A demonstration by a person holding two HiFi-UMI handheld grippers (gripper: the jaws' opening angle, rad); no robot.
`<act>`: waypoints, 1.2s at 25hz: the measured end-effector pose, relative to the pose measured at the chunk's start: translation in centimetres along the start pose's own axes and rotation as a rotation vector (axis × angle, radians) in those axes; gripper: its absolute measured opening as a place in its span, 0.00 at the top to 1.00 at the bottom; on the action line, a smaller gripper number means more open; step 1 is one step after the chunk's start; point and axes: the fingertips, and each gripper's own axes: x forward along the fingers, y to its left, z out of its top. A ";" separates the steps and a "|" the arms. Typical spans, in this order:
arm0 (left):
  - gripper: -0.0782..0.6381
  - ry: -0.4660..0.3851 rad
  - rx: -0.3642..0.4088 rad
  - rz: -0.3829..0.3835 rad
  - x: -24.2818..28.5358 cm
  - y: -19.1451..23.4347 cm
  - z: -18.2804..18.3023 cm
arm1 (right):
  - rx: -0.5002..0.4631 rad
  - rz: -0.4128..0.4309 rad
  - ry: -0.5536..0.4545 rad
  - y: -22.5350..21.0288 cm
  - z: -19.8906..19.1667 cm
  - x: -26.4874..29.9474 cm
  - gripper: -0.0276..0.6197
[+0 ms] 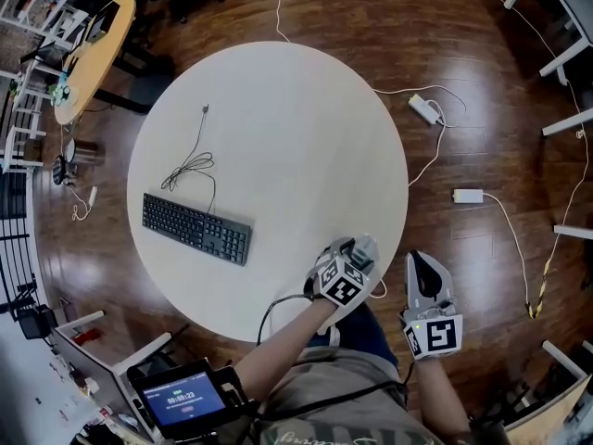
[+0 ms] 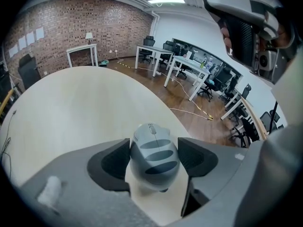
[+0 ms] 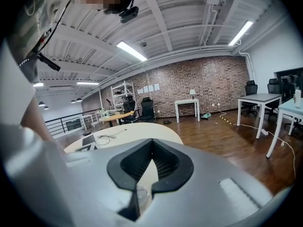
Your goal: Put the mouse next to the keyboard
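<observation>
My left gripper (image 1: pixel 356 248) is over the front right rim of the round white table (image 1: pixel 278 128). Its jaws are shut on a grey mouse (image 2: pixel 152 150), one dark pad on each side, and the mouse hangs just above the tabletop (image 2: pixel 71 108). In the head view the gripper mostly hides the mouse. A black keyboard (image 1: pixel 196 229) lies at the table's left, its coiled cable (image 1: pixel 193 160) behind it. My right gripper (image 1: pixel 424 267) is off the table over the wood floor, right of the left one. In its own view the right gripper (image 3: pixel 151 167) is shut with nothing held.
Two white power adapters (image 1: pixel 424 108) (image 1: pixel 468 196) with cables lie on the floor right of the table. A wooden side table (image 1: pixel 93 58) stands at the upper left. A tablet (image 1: pixel 181 401) sits at the person's waist. Desk legs (image 1: pixel 565 58) line the right edge.
</observation>
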 end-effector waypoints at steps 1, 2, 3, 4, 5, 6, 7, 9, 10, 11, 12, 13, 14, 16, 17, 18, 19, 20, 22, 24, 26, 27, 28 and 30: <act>0.43 0.001 0.001 -0.003 0.0 -0.1 0.1 | 0.000 -0.005 0.002 -0.1 -0.1 0.0 0.95; 0.43 0.000 0.000 -0.003 0.0 -0.1 0.2 | 0.000 -0.012 0.006 -0.3 -0.1 0.0 0.95; 0.43 -0.004 -0.001 -0.001 0.0 -0.1 0.4 | 0.000 -0.019 0.011 -0.4 -0.1 0.1 0.95; 0.43 -0.009 -0.002 0.002 -0.1 -0.1 0.6 | 0.001 -0.026 0.015 -0.5 0.0 0.2 0.95; 0.43 -0.017 -0.004 0.007 -0.2 0.1 0.8 | 0.002 -0.032 0.017 -0.5 0.1 0.3 0.95; 0.43 -0.025 -0.007 0.012 -0.2 0.2 1.1 | 0.003 -0.034 0.017 -0.5 0.3 0.4 0.95; 0.43 -0.033 -0.010 0.017 -0.2 0.4 1.4 | 0.004 -0.036 0.016 -0.5 0.4 0.5 0.95; 0.43 -0.042 -0.016 0.022 0.0 0.7 1.8 | 0.005 -0.035 0.017 -0.6 0.4 0.7 0.95; 0.43 -0.043 -0.017 0.021 0.2 0.7 2.0 | 0.007 -0.034 0.020 -0.7 0.3 0.7 0.95; 0.43 -0.046 -0.015 0.017 0.2 0.6 2.1 | 0.009 -0.032 0.023 -0.7 0.2 0.6 0.95; 0.43 -0.049 -0.014 0.011 0.3 0.6 2.3 | 0.010 -0.029 0.026 -0.8 0.1 0.6 0.95; 0.43 -0.055 -0.014 0.006 0.3 0.5 2.5 | 0.009 -0.026 0.028 -0.8 0.1 0.5 0.95; 0.43 -0.062 -0.013 0.002 0.3 0.5 2.7 | 0.006 -0.023 0.028 -0.9 0.0 0.5 0.95; 0.43 -0.079 -0.008 -0.003 0.2 0.7 3.0 | 0.002 -0.016 0.030 -0.8 -0.3 0.7 0.95; 0.43 -0.090 -0.008 -0.005 0.0 0.8 3.0 | 0.002 -0.014 0.033 -0.7 -0.5 0.7 0.95; 0.43 -0.106 -0.011 -0.007 -0.3 0.9 3.0 | 0.001 -0.012 0.037 -0.4 -0.6 0.7 0.95; 0.43 -0.126 -0.015 -0.007 -0.7 1.0 3.1 | -0.001 -0.012 0.040 -0.2 -0.7 0.7 0.95; 0.43 -0.149 -0.017 -0.004 -1.1 1.0 3.4 | -0.004 -0.012 0.043 -0.1 -0.8 0.7 0.95; 0.43 -0.190 -0.010 0.004 -1.8 1.0 3.9 | -0.012 -0.010 0.046 -0.1 -1.2 0.7 0.95; 0.43 -0.228 0.001 0.014 -2.7 0.4 4.4 | -0.019 -0.006 0.047 -0.2 -1.5 0.2 0.95; 0.43 -0.288 -0.026 0.017 -4.4 -0.1 5.0 | -0.021 0.003 0.035 0.0 -1.3 -0.4 0.95; 0.43 -0.335 -0.065 0.014 -5.6 -0.3 5.4 | -0.022 0.010 0.025 0.3 -0.9 -0.6 0.95; 0.43 -0.391 -0.110 0.009 -7.2 -0.3 5.9 | -0.024 0.017 0.014 0.7 -0.5 -0.8 0.95; 0.44 -0.509 -0.163 0.016 -10.7 -0.3 6.8 | -0.033 0.027 -0.001 1.7 0.2 -1.0 0.95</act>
